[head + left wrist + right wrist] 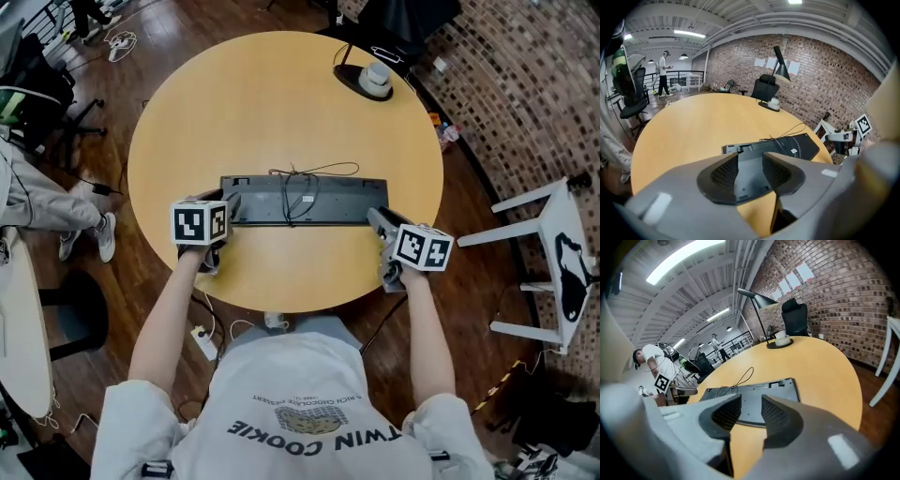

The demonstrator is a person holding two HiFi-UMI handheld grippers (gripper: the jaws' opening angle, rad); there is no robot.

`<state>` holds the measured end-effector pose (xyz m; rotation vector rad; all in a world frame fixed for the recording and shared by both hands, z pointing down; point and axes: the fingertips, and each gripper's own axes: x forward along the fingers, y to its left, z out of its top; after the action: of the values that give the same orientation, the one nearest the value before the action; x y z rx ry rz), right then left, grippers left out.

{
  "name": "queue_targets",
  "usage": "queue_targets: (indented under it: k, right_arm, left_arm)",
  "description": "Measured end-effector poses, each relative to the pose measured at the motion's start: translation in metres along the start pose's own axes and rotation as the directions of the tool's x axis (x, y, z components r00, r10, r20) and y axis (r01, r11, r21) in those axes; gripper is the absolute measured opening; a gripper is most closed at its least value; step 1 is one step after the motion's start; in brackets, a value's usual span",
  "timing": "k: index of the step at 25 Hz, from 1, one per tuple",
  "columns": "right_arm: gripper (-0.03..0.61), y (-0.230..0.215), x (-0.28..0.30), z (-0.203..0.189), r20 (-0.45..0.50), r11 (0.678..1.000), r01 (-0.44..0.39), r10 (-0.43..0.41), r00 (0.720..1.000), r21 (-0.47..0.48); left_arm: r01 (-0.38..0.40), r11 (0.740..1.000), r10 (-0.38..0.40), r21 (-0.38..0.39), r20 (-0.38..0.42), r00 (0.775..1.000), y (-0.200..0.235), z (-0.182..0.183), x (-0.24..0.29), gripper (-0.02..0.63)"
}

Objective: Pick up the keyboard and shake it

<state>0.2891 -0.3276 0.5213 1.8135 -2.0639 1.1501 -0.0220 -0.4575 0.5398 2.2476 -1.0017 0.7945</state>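
The left hand-held gripper (230, 208) sits at the lower left of the table, with its marker cube toward the person. Its jaws stand apart. In the left gripper view (750, 171) the two ribbed pads (725, 172) frame a gap, and the left end of the keyboard (787, 147) shows in it with neither pad pressing on it. The right hand-held gripper (375, 217) mirrors it at the lower right. In the right gripper view (751, 411) its jaws are also apart, with the keyboard's (754, 397) right end showing in the gap and bare table below it.

The keyboard (305, 202) lies flat on the table, just below the middle of the head view. It runs left to right between the two grippers — a dark grey slab with no keys showing on the upturned face. Its thin black cable (300, 183) lies looped over its middle and trails onto the wood just above it.

The table (281, 103) is round with a light wooden top, and most of it is bare. Near its upper right rim stands a desk lamp's round black base (373, 80) carrying a white cup-like object. The lamp's arm and shade rise against the brick wall in the left gripper view (780, 70).

Off the table, on the dark wood floor, a white chair (553, 253) stands at the right edge of the frame. A seated person's leg and shoe (75, 220) reach in at the left edge — well apart from the grippers. A white power strip (204, 342) lies on the floor below the table's near rim.
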Motion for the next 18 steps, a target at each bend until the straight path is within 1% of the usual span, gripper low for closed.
queue_targets:
  k: [3, 5, 6, 9, 11, 15, 18]
  right_arm:
    - [0.148, -0.024, 0.024, 0.016, -0.051, 1.0, -0.018, 0.018, 0.999, -0.001]
    - [0.174, -0.039, 0.04, 0.026, -0.083, 0.999, -0.038, 0.039, 0.996, 0.016]
    - [0.179, -0.048, 0.046, 0.031, -0.095, 0.999, -0.042, 0.044, 0.995, 0.031]
    - [0.187, -0.075, 0.063, 0.039, -0.141, 0.997, -0.035, 0.043, 0.989, 0.061]
    - [0.206, -0.089, 0.075, 0.037, -0.191, 0.997, -0.029, 0.041, 0.981, 0.068]
    - [0.248, -0.104, 0.09, 0.027, -0.286, 0.998, -0.024, 0.04, 0.957, 0.06]
    - [0.258, -0.105, 0.1, 0.021, -0.325, 0.999, -0.015, 0.029, 0.945, 0.046]
  left_arm:
    - [-0.05, 0.998, 0.049, -0.025, -0.06, 0.997, 0.028, 0.002, 0.018, 0.188]
    - [-0.066, 0.997, 0.062, -0.05, -0.085, 0.994, 0.041, 0.003, 0.026, 0.202]
    - [-0.058, 0.996, 0.051, -0.068, -0.096, 0.994, 0.043, 0.005, 0.031, 0.212]
    - [-0.013, 0.992, -0.003, -0.125, -0.129, 0.992, 0.045, 0.008, 0.048, 0.269]
    - [0.0, 0.989, -0.022, -0.149, -0.146, 0.989, 0.05, 0.008, 0.055, 0.286]
    - [0.013, 0.986, -0.044, -0.167, -0.18, 0.983, 0.055, 0.004, 0.061, 0.311]
    - [0.027, 0.984, -0.062, -0.178, -0.19, 0.98, 0.055, 0.003, 0.066, 0.313]
